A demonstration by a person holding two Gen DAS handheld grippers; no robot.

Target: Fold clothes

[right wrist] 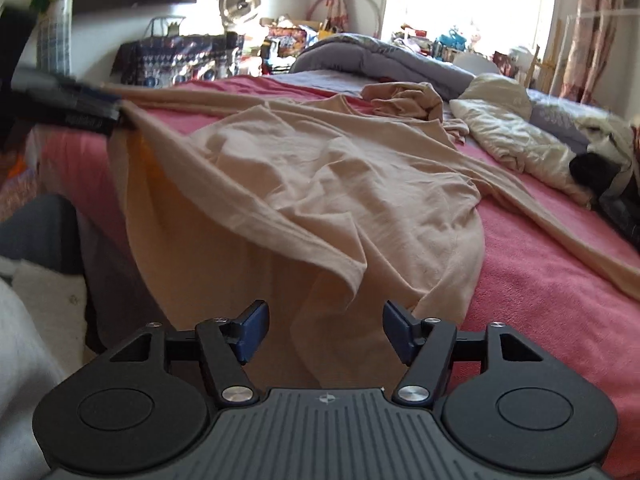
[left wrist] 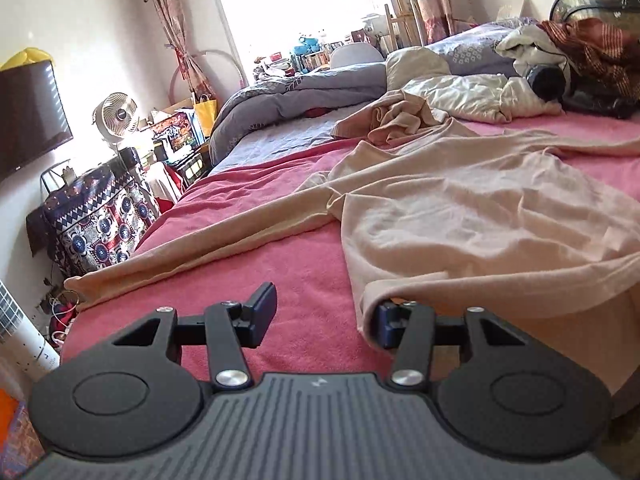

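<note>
1. The left gripper has its jaws parted over the pink bed cover. The hem of the beige garment drapes over its right finger, but nothing sits clamped between the pads.
2. The right gripper is released, jaws spread, with the garment's hanging hem in the gap just ahead of the tips; the pads do not press on it.
3. The garment is a thin, creased, long-sleeved beige top. Its body lies rumpled on the bed, and its lower part spills over the near edge.
4. The left wrist view shows one sleeve stretched flat across the cover toward the bed's left edge.
5. Only the right wrist view shows the other gripper, blurred, at the garment's far left edge; whether it pinches cloth there I cannot tell. This view also shows a sleeve running off to the right.
6. Farther up the bed lie a bunched beige cloth, a cream cloth and a grey duvet.
</note>
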